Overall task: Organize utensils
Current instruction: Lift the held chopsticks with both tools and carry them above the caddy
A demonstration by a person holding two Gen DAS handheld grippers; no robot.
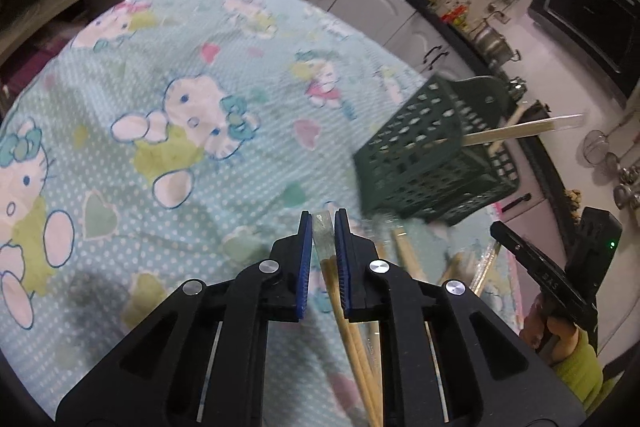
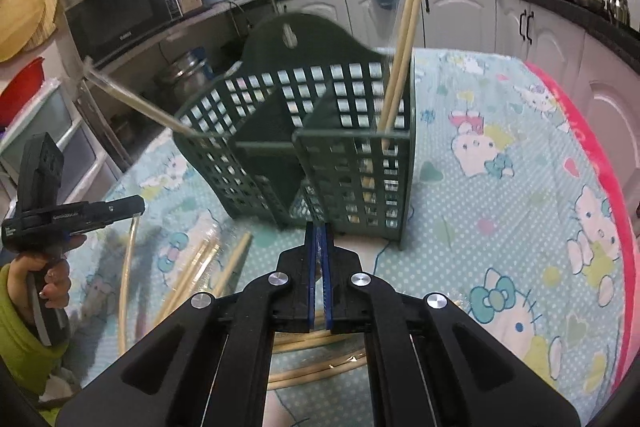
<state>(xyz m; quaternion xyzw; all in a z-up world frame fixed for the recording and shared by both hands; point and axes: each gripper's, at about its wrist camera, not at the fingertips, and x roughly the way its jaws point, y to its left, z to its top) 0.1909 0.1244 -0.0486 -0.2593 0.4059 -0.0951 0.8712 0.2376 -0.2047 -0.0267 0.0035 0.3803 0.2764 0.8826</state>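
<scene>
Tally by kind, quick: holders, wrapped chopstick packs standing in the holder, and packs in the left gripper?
Green holder: 1
Wrapped chopstick packs in the holder: 2, one upright on the right, one leaning out on the left
Wrapped chopstick pack in the left gripper: 1
Total: 4
The loose packs on the cloth overlap too much to count.

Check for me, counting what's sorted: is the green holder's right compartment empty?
No, a wrapped chopstick pair stands upright in the right compartment of the green holder.
</scene>
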